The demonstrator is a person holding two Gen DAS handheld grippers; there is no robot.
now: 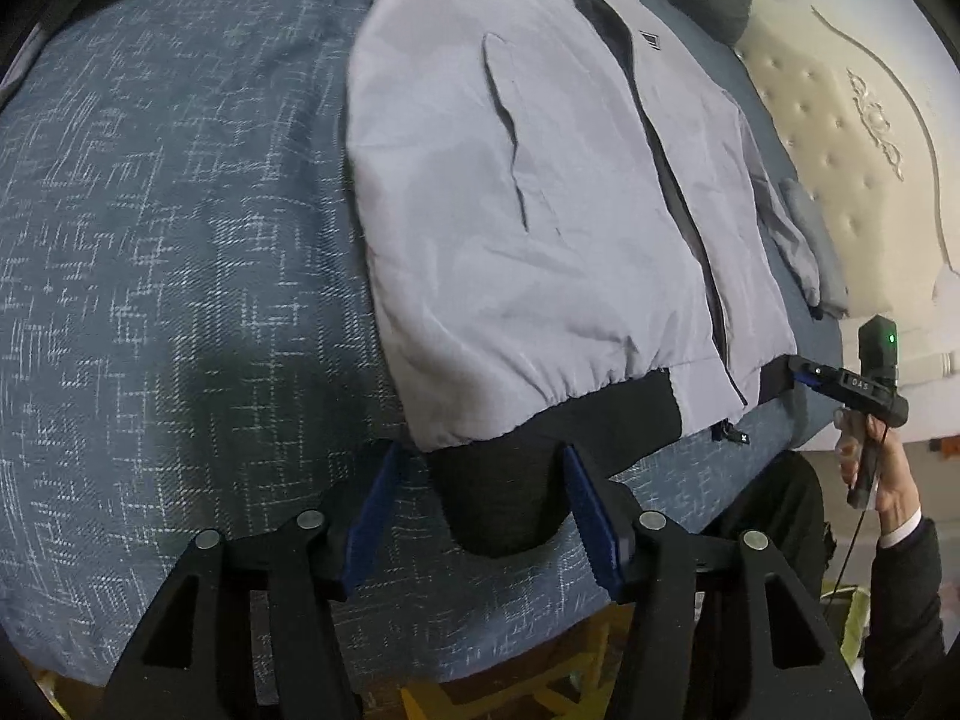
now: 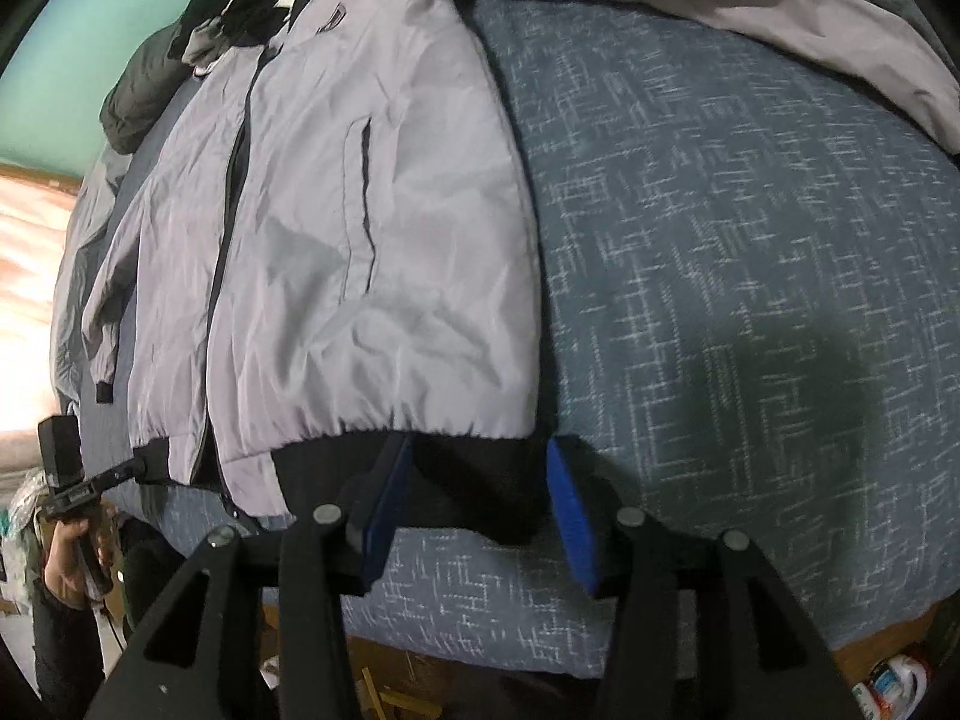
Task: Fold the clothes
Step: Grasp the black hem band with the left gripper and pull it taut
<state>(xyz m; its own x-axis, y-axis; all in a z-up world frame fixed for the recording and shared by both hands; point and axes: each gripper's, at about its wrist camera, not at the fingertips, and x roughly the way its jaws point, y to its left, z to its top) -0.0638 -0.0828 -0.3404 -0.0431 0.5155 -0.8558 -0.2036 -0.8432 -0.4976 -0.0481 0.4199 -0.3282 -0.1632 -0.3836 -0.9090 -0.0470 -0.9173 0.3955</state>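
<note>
Left claw (image 1: 480, 501) apart, straddling the black hem (image 1: 498, 480) of the grey jacket (image 1: 528, 192). Right claw (image 2: 474, 498) apart at the hem's other corner. Jacket lies front-up on the bed (image 1: 180, 240), long axis running from hem away to collar. Chest patch (image 1: 650, 40) unreadable.

The jacket (image 1: 540, 228) is pale grey with a black hem band and a dark zip line. The bed cover (image 1: 180, 240) is slate blue with white crosshatch flecks. The headboard (image 1: 840, 138) is cream.
</note>
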